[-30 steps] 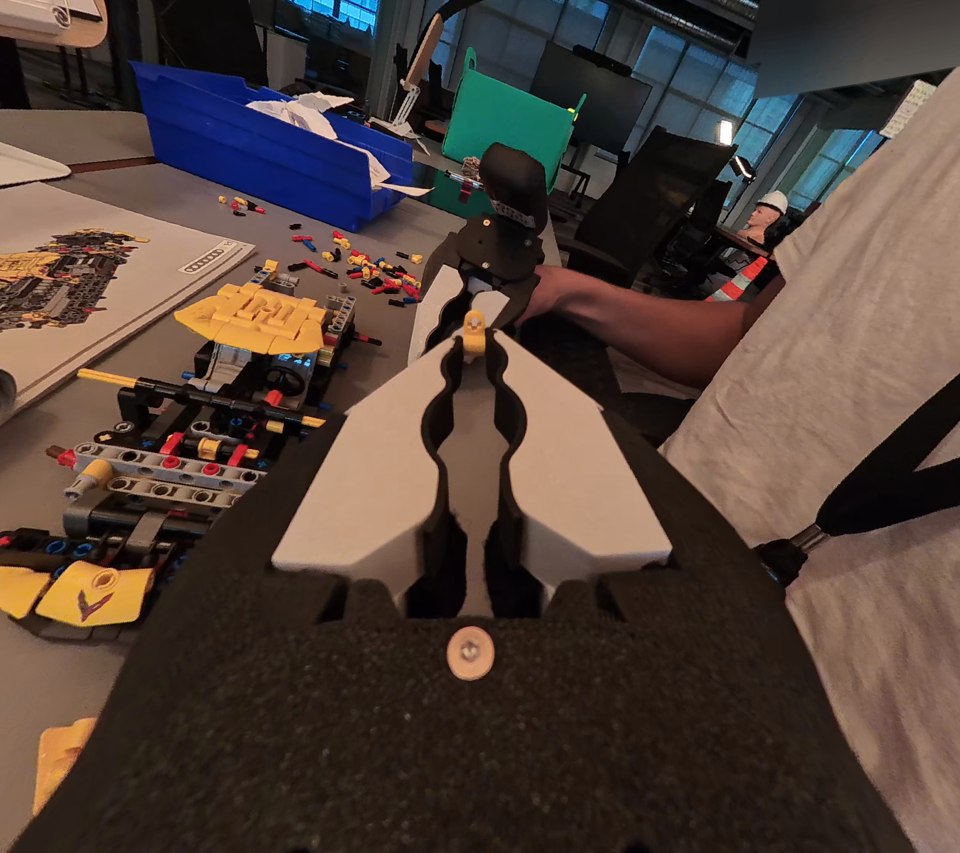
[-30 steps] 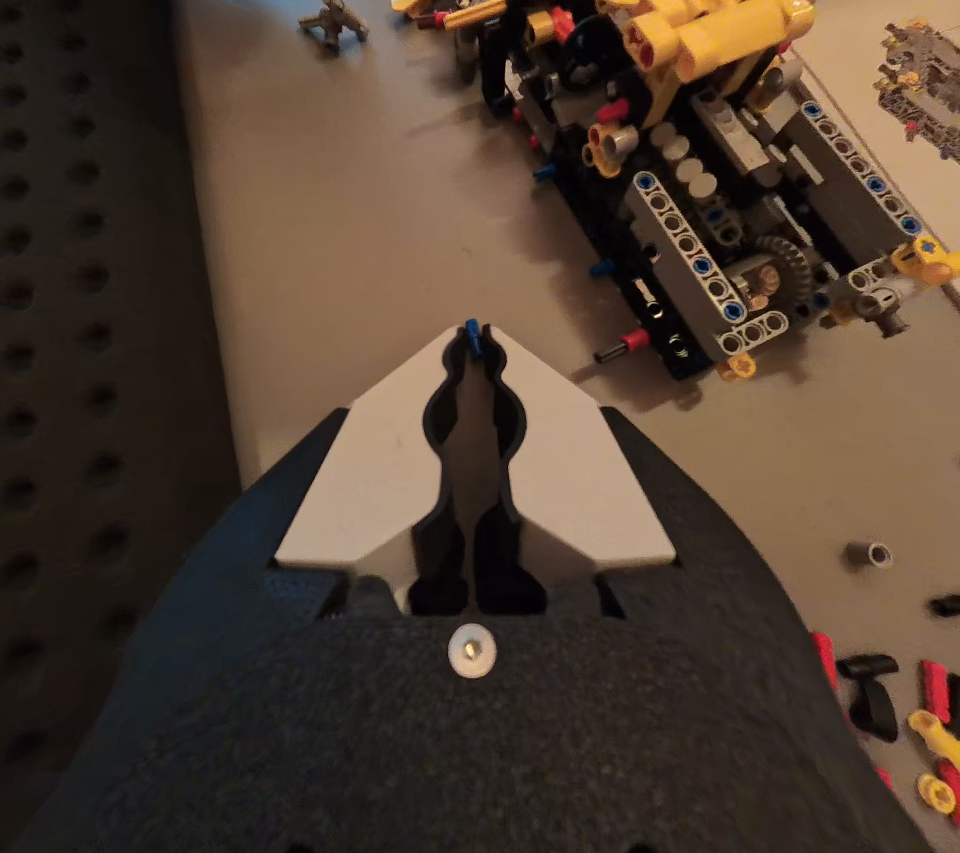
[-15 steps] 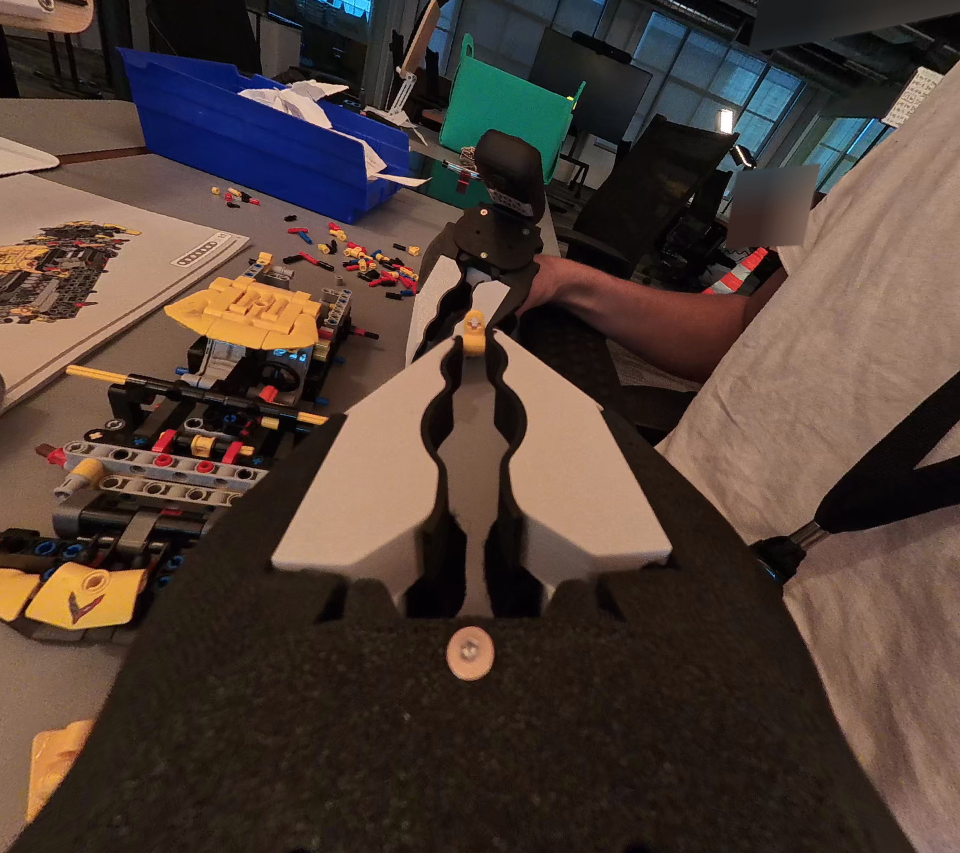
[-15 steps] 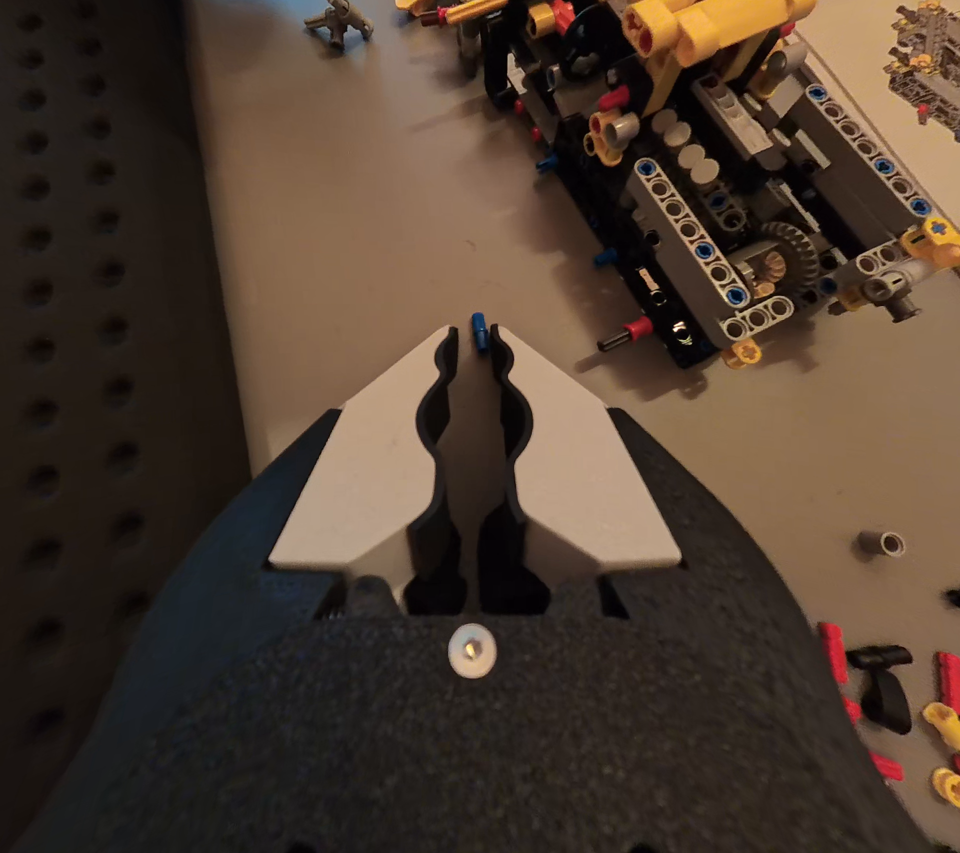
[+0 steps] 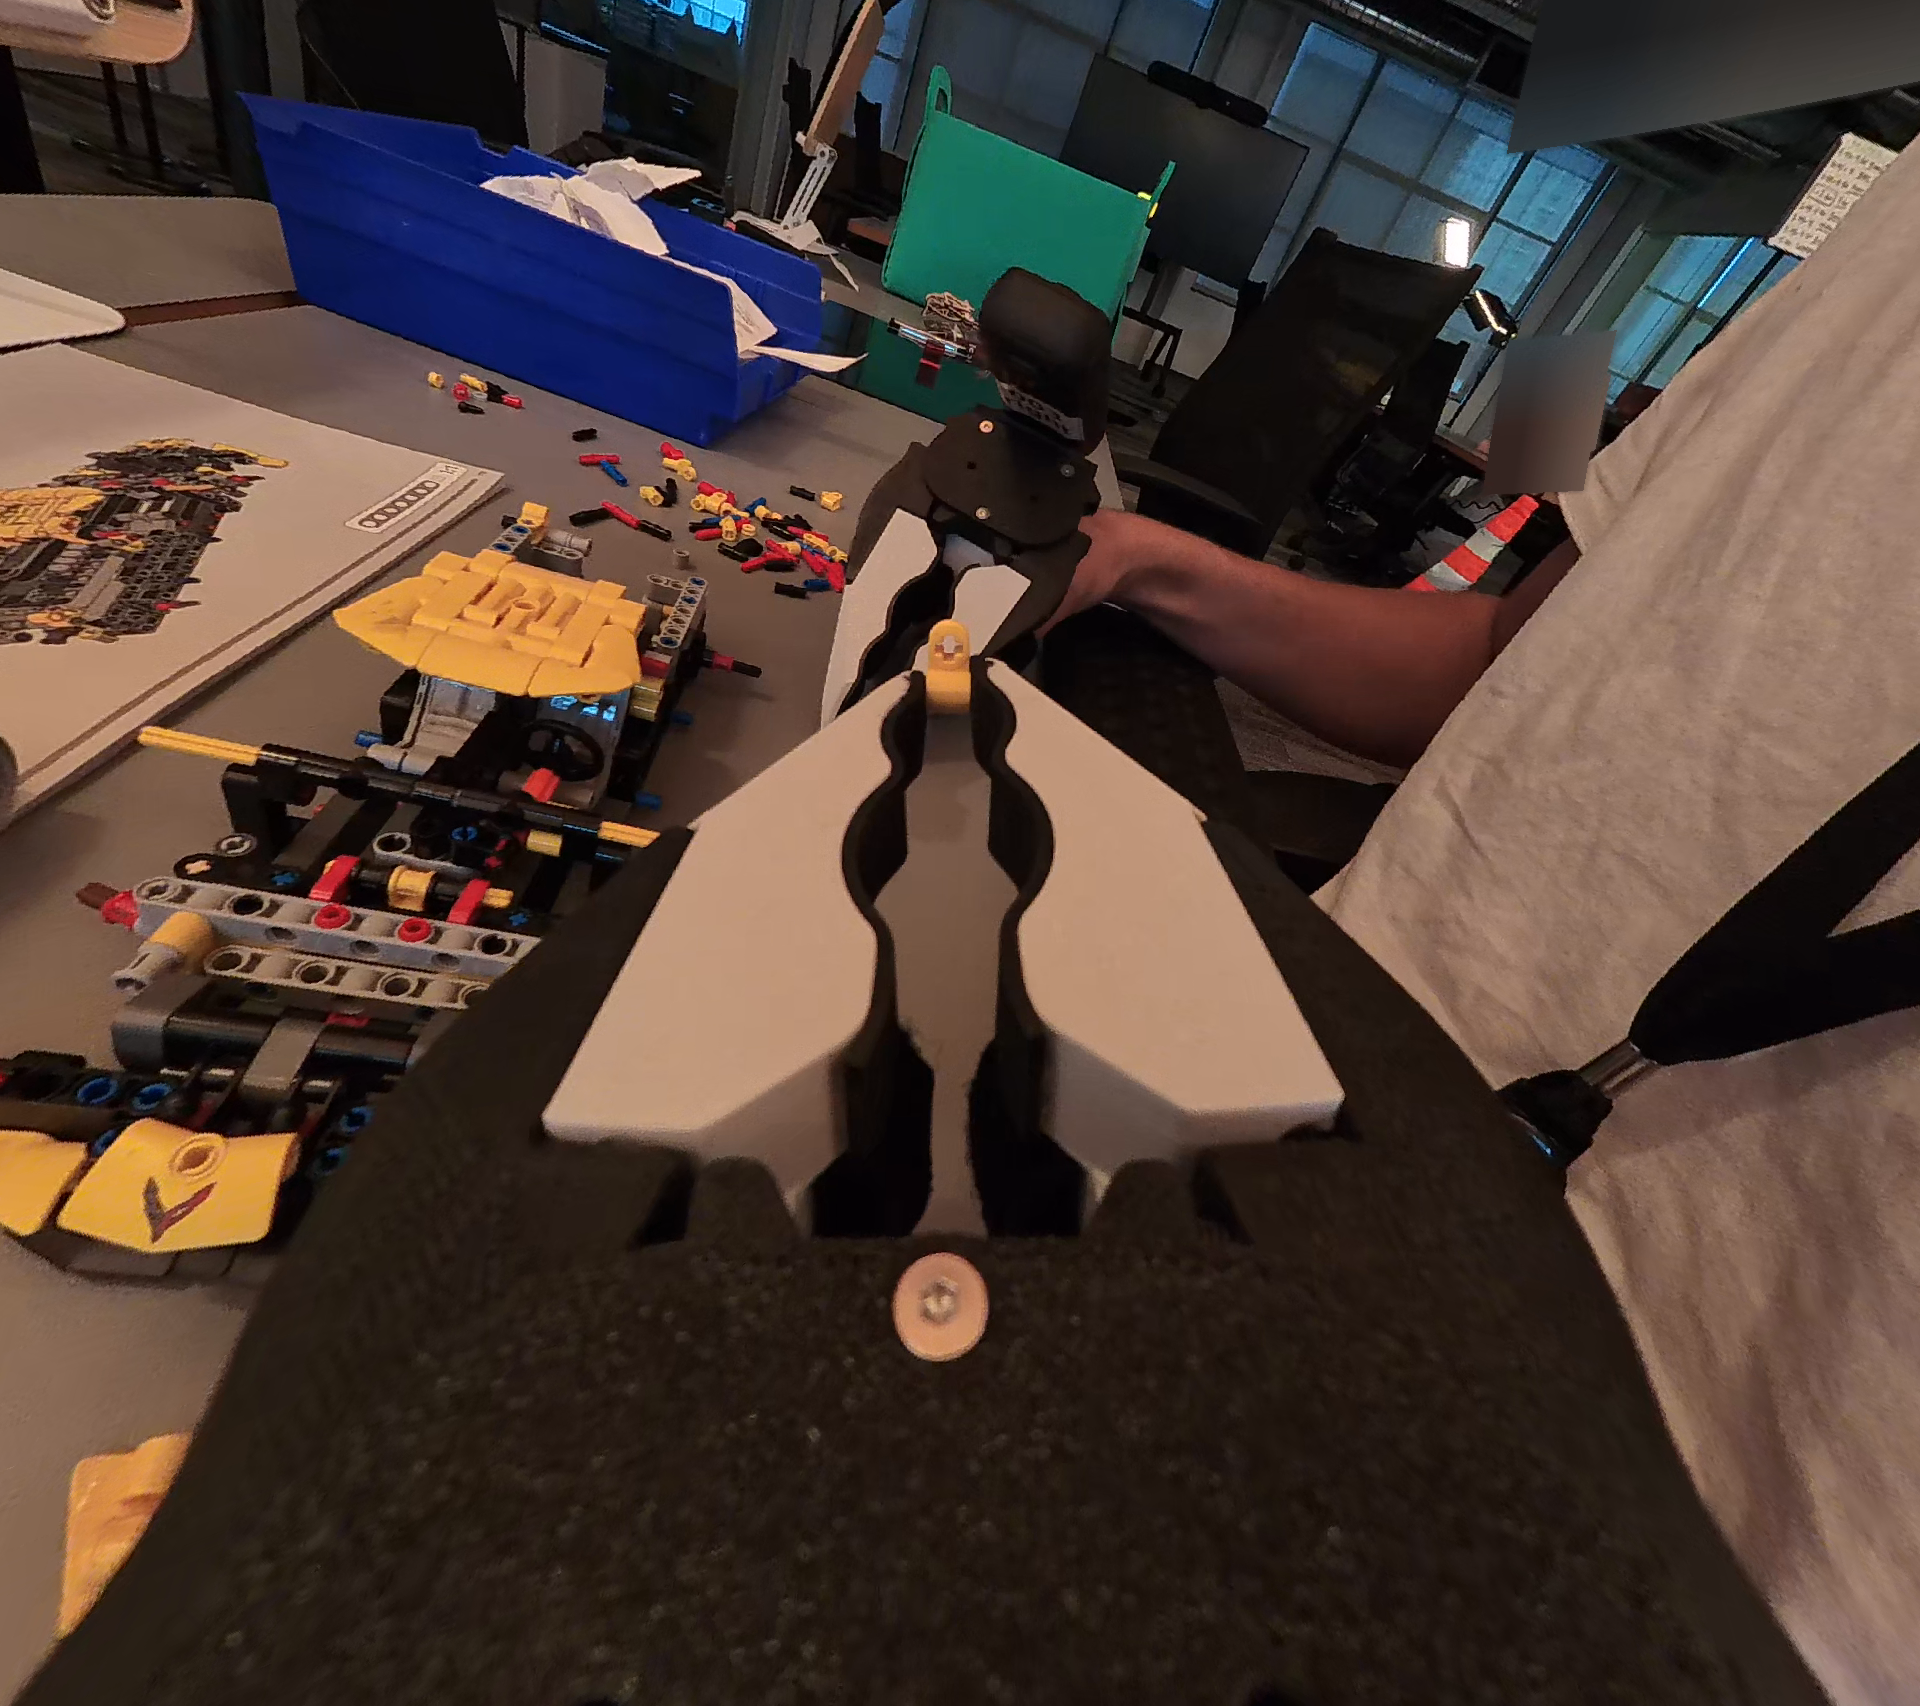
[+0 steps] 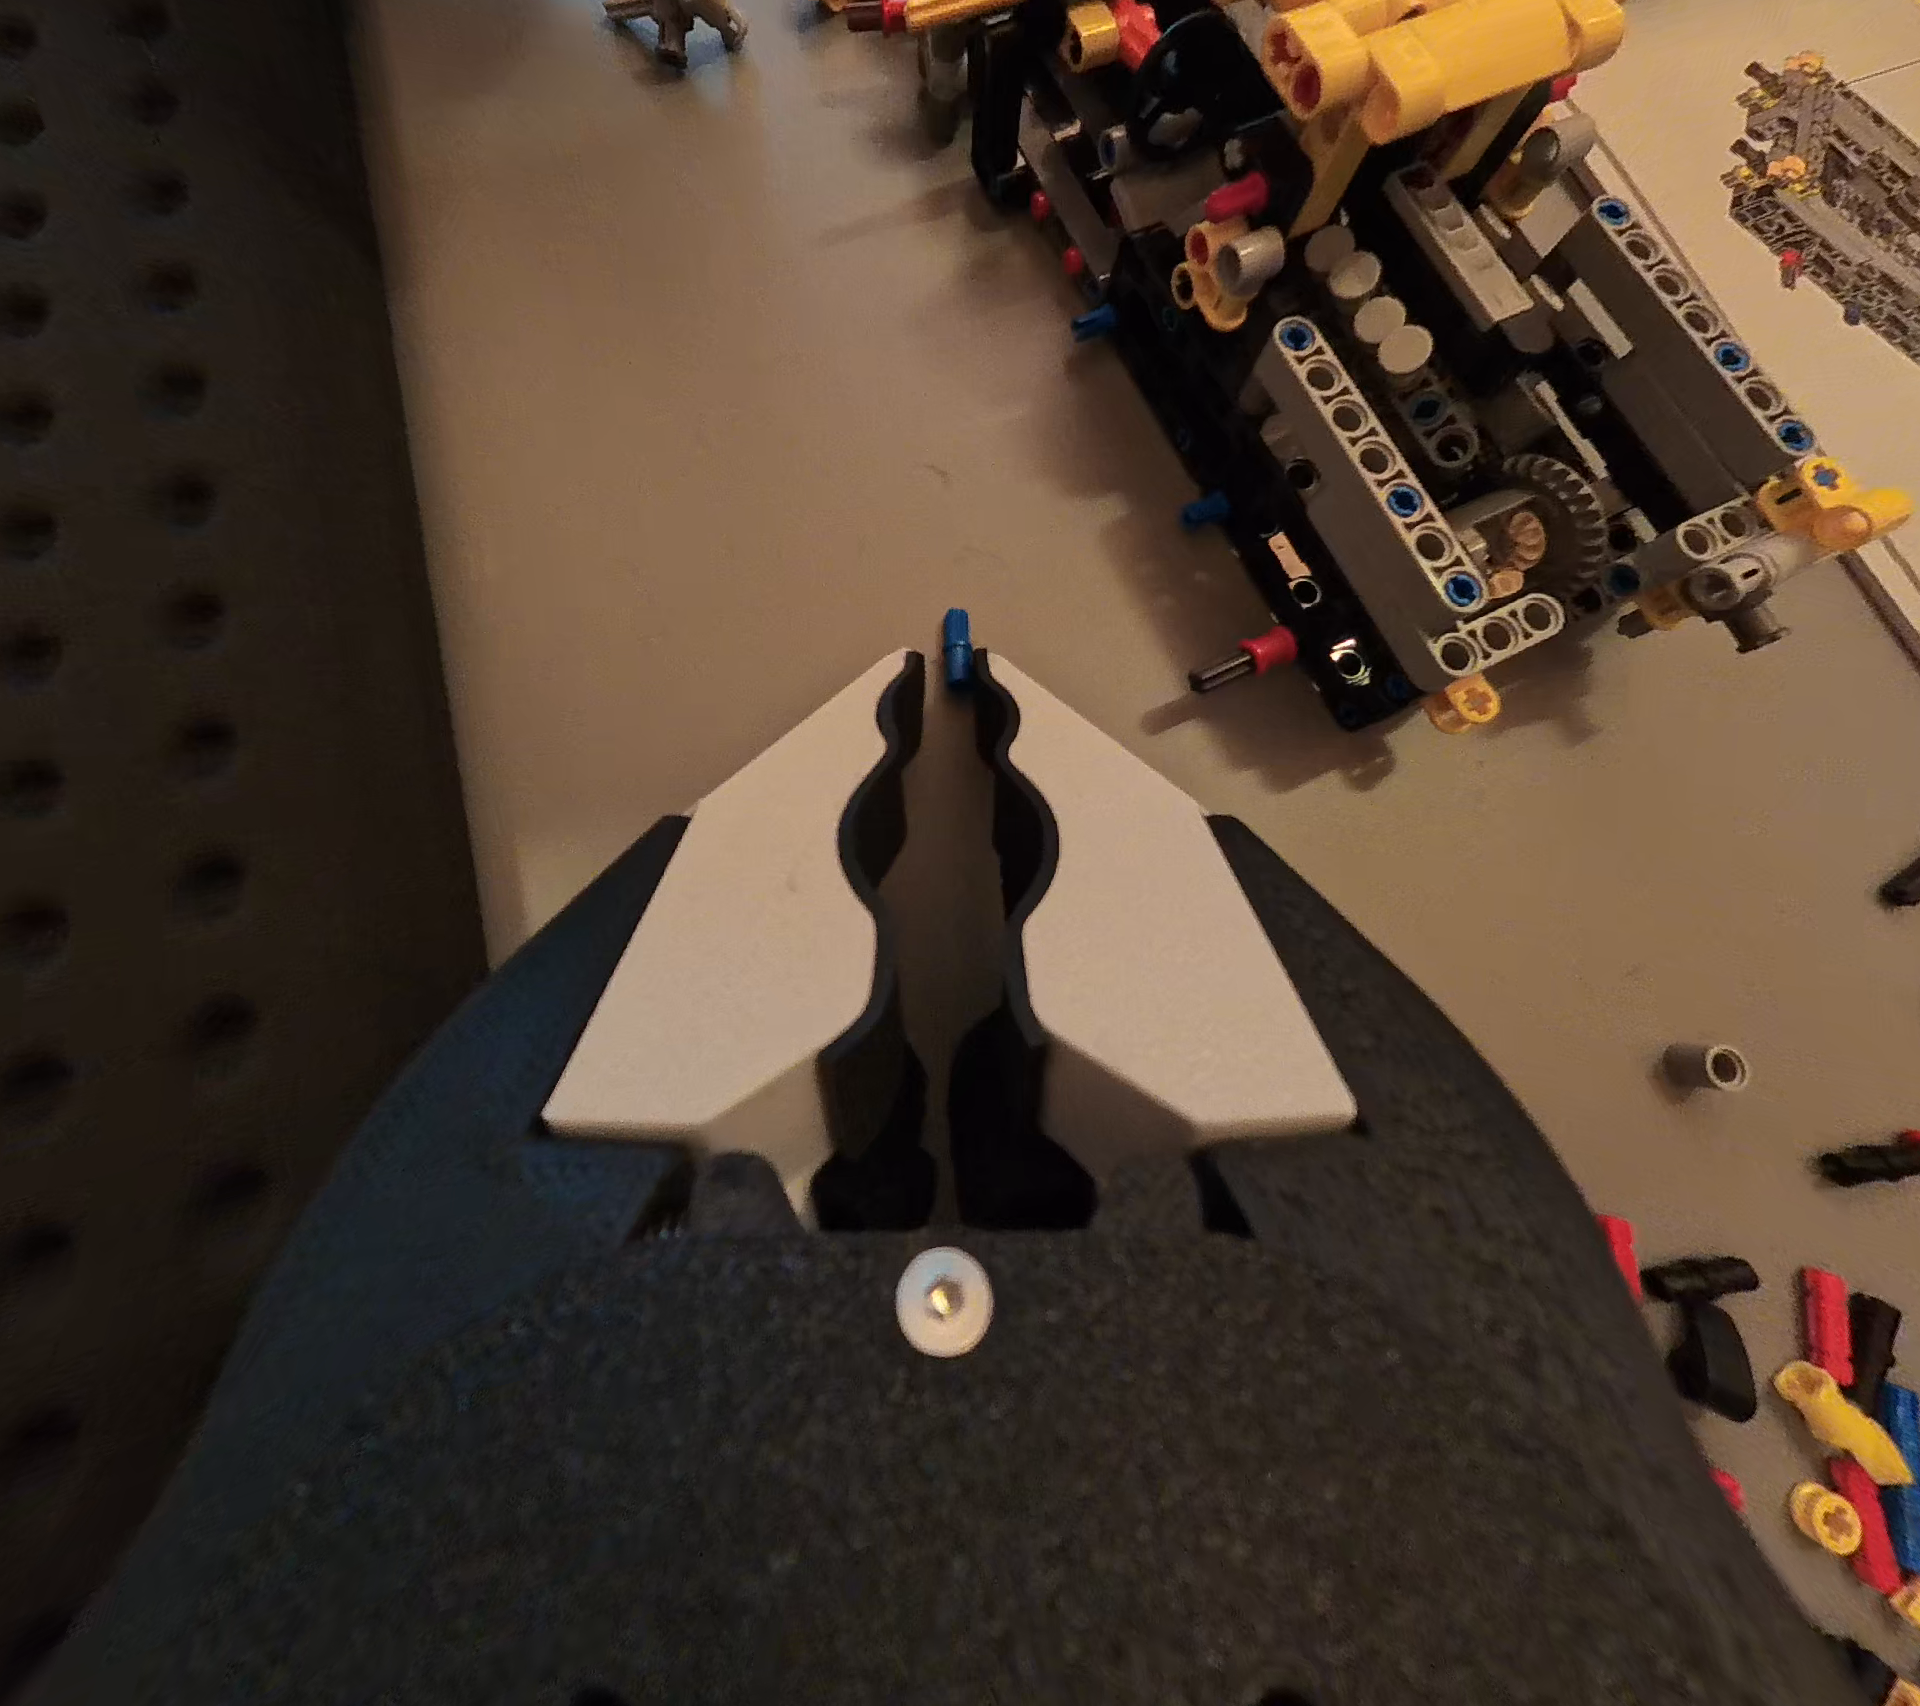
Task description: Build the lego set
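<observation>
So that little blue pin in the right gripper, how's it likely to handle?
The blue pin looks like rigid plastic and probably very light. The right gripper pinches only its end, so it could twist or slip out. Being round, it would likely roll on the table.

Rig and wearer, appearance only

Left tongs [image 5: 948, 685], right tongs [image 6: 951, 669]: grey wedge fingers, wavy black inner pads, speckled black body, one silver screw. Wearer: pale grey T-shirt [image 5: 1662, 721], black strap [image 5: 1787, 960].
</observation>
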A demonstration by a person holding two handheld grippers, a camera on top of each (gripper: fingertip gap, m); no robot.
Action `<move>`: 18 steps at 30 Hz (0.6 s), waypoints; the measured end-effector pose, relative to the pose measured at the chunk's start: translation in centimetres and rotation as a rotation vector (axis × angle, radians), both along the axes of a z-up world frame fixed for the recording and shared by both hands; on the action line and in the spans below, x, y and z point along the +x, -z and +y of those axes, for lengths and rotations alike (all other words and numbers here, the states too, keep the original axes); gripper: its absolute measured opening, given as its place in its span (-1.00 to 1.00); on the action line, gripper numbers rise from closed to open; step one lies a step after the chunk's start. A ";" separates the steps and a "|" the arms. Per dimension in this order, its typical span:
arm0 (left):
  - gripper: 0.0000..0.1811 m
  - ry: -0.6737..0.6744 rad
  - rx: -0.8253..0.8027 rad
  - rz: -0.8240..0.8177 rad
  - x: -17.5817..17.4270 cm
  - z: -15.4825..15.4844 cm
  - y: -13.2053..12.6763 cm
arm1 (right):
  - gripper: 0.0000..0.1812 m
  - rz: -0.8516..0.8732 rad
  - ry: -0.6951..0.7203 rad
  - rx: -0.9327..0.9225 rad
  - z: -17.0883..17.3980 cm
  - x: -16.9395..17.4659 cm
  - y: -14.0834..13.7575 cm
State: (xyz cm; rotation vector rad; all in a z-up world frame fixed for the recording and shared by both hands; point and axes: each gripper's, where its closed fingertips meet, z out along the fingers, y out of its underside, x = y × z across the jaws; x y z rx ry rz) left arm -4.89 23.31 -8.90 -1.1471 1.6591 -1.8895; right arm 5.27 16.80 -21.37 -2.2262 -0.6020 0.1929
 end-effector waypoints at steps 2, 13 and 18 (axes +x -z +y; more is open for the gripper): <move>-0.92 -0.002 -0.004 -0.001 0.0 0.0 0.0 | -0.91 0.000 0.000 0.000 0.0 0.0 0.0; -0.92 -0.001 -0.078 -0.001 0.0 0.7 -0.6 | -0.95 -0.014 0.010 0.007 0.1 0.1 0.0; -0.92 0.001 -0.072 -0.001 0.0 0.6 -0.6 | -0.95 -0.007 0.010 0.003 0.1 0.2 0.0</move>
